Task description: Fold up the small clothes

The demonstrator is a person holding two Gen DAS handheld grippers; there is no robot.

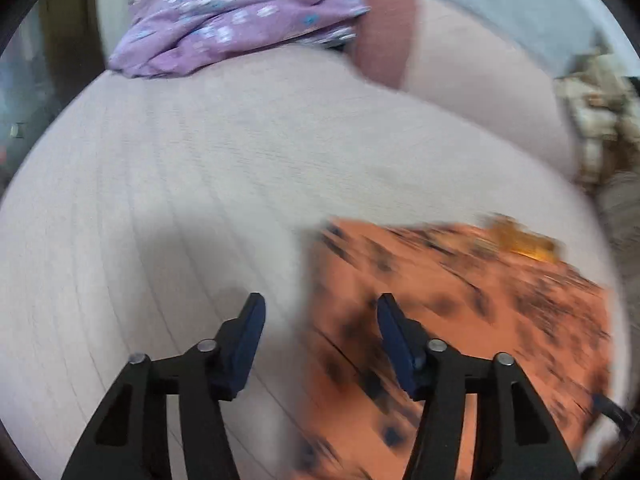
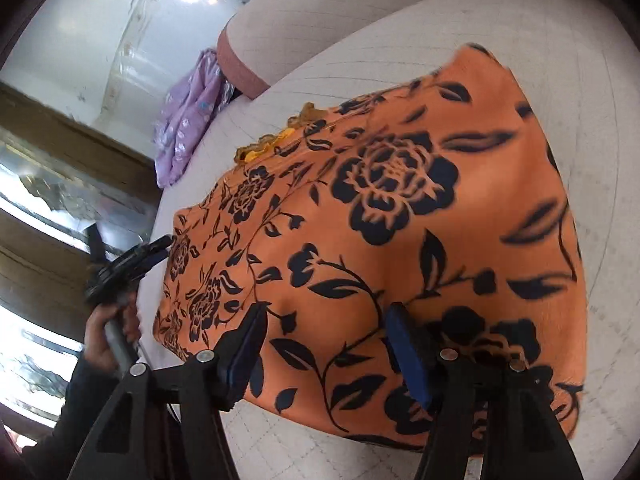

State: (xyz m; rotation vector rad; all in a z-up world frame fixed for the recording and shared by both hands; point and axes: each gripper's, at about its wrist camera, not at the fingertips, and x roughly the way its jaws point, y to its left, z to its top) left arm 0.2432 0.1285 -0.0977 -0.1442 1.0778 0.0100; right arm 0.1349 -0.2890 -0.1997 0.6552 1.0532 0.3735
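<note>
An orange garment with black flowers (image 2: 380, 216) lies folded flat on the pale quilted bed (image 2: 520, 28); it shows blurred at the lower right of the left wrist view (image 1: 460, 300). My left gripper (image 1: 320, 312) is open and empty, hovering over the garment's left edge; it also shows in the right wrist view (image 2: 156, 248) beside that edge. My right gripper (image 2: 326, 320) is open and empty just above the garment's near edge. A purple floral garment (image 1: 224, 20) lies crumpled at the bed's far side.
A pale bolster pillow with a rust-brown end (image 1: 384, 36) lies beside the purple garment (image 2: 188, 120). Patterned cloth (image 1: 592, 120) sits at the right edge. A white wall (image 2: 100, 20) and wooden shelving (image 2: 60, 184) stand beyond the bed.
</note>
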